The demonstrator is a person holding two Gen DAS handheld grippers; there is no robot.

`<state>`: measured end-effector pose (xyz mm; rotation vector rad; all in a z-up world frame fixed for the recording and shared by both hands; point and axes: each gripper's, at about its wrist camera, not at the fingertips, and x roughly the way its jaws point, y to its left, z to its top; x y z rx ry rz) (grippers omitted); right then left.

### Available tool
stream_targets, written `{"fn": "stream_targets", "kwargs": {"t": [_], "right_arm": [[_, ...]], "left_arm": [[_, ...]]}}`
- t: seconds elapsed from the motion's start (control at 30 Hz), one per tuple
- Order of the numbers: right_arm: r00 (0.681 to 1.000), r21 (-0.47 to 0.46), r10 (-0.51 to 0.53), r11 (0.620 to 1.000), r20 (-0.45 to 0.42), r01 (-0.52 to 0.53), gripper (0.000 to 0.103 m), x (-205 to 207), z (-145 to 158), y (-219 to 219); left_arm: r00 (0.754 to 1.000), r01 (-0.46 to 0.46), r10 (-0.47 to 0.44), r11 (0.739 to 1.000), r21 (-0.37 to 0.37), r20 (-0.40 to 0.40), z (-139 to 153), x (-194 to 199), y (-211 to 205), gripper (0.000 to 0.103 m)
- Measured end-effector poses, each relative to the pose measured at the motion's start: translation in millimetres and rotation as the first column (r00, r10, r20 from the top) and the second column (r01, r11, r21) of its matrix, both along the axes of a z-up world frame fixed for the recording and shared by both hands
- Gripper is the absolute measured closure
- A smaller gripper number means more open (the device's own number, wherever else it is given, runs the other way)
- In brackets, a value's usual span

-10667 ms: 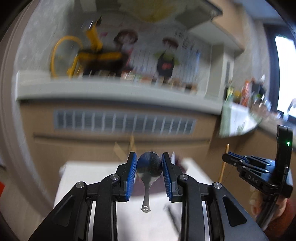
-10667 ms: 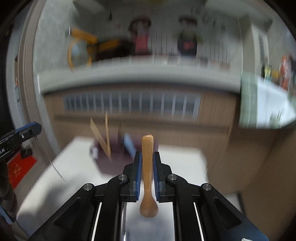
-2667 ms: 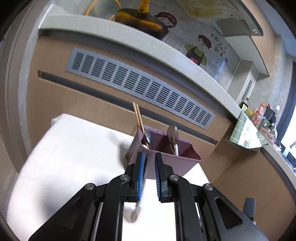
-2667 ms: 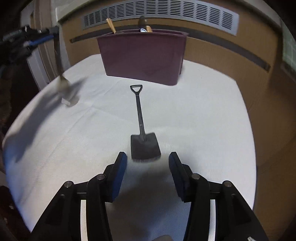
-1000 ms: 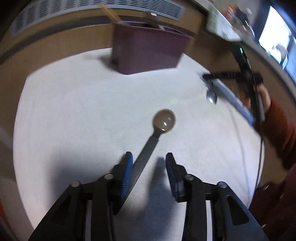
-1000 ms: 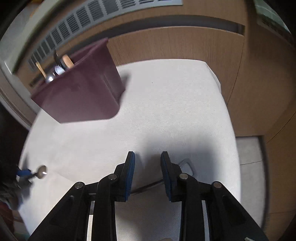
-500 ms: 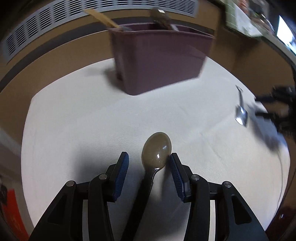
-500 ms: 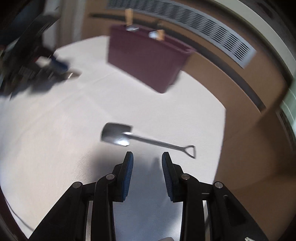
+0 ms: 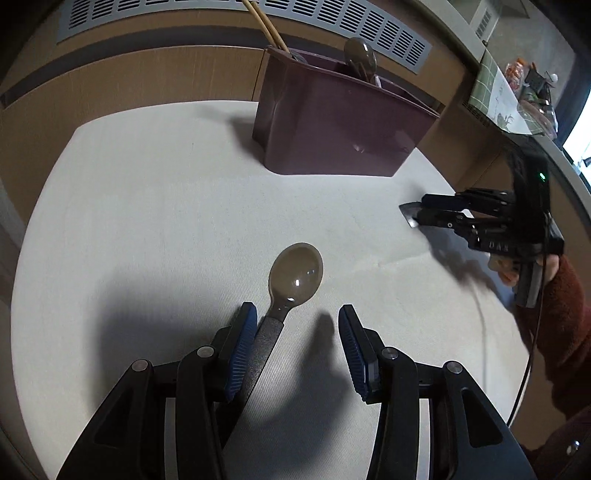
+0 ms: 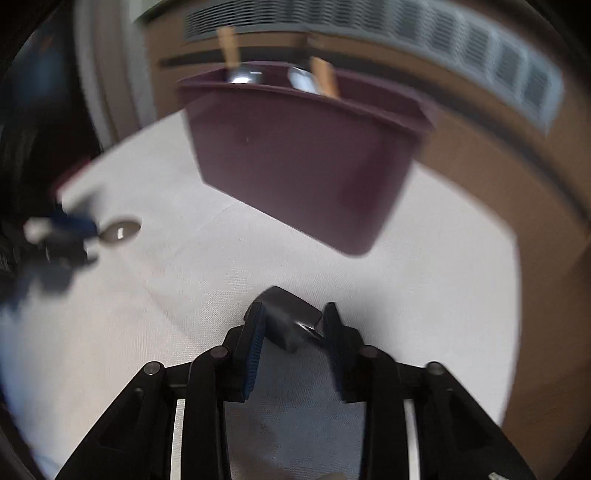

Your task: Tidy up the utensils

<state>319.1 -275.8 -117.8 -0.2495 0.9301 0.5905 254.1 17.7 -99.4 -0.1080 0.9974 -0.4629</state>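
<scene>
**Brown spoon and shovel-shaped utensil on the white surface**

Brown and glossy, the spoon (image 9: 295,275) lies low and centre in the left wrist view, bowl up on the white cloth-covered surface (image 9: 147,206). Its grey handle runs down beside the blue pad of one finger of the left hand-held gripper (image 9: 297,334), whose jaws stand wide apart around it, not closed on it. Above, in the upper middle of the frame, stands the maroon utensil holder (image 9: 332,129), with wooden chopsticks (image 9: 264,24) and a brown spoon head (image 9: 360,57) sticking out of it. At the right edge, the right hand-held gripper (image 9: 421,212) sits low over the cloth, a metal blade (image 9: 408,213) at its tips.

In the blurred right wrist view, the dark shovel-shaped utensil (image 10: 291,321) fills the gap between that gripper's (image 10: 293,321) fingers at lower centre; whether they pinch it I cannot tell.
</scene>
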Motion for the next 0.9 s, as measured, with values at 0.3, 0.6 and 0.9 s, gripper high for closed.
{"fn": "stream_targets", "kwargs": {"t": [0.3,0.6,0.9], "right_arm": [[0.967,0.158,-0.032,0.985,-0.254,0.074,0.063,-26,1,1],[0.99,-0.134,0.137,0.981,-0.019,-0.138,0.065,-65,-2,36],[0.978,-0.116,0.199,0.972,-0.056,-0.204,0.05,-49,-5,28]], "left_arm": [[1.0,0.002,-0.002,1.0,-0.008,0.013,-2,-1,-10,0.056],[0.999,0.037,-0.038,0.999,0.031,0.026,-1,-10,-12,0.055],[0.998,0.034,-0.036,0.998,0.049,0.042,-1,-13,-13,0.055]]}}
